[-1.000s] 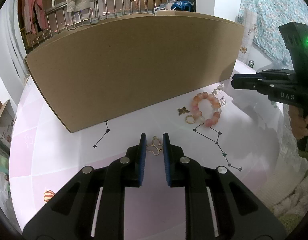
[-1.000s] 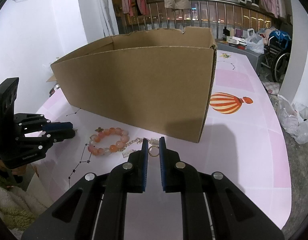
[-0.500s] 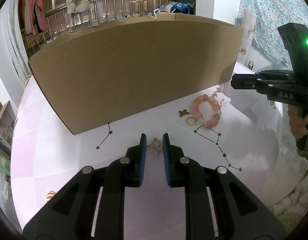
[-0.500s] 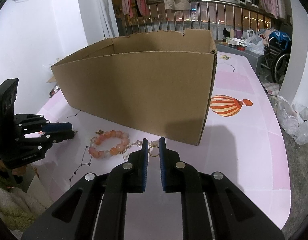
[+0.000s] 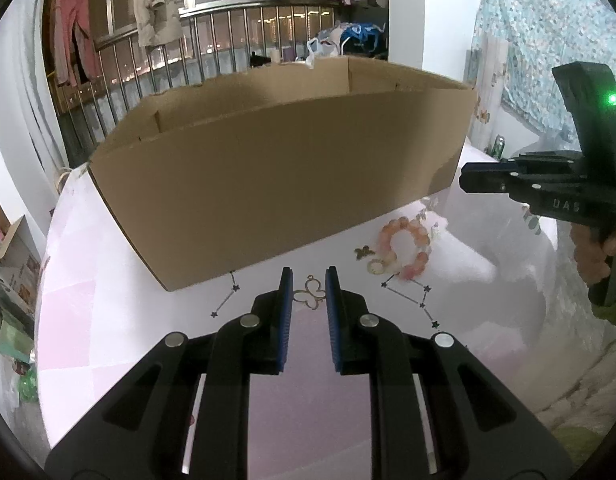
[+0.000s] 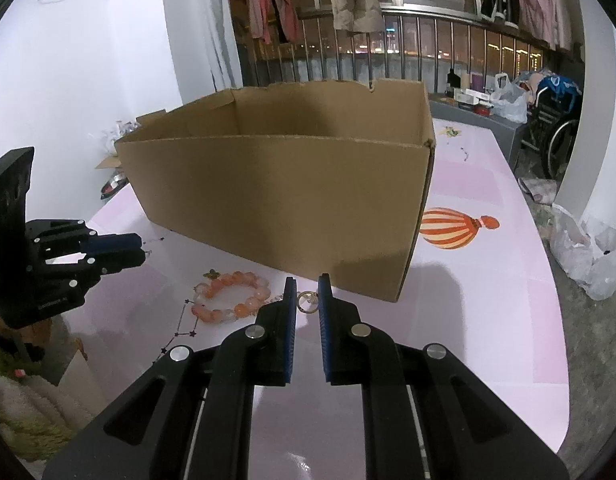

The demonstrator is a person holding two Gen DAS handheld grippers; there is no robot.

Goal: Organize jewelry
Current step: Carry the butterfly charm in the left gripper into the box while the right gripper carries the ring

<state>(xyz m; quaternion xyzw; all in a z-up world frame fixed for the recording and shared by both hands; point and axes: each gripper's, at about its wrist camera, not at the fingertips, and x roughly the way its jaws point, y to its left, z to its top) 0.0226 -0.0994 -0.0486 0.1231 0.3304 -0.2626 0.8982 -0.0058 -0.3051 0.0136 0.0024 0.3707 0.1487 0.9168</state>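
- Left wrist view: the open-topped cardboard box point(image 5: 268, 184) stands on the pink surface point(image 5: 108, 320); I take it for the jewelry's destination.
- My left gripper point(image 5: 309, 278) has its jaws clenched on a gold butterfly charm point(image 5: 313, 295), and my right gripper point(image 6: 307, 284) pinches a small ring point(image 6: 308, 303), both pieces ready to carry over.
- The bead bracelet point(image 5: 404, 246) lies beside the box, untaken.
- Compared with a second ago, both views look from higher, and the box's inside now shows.
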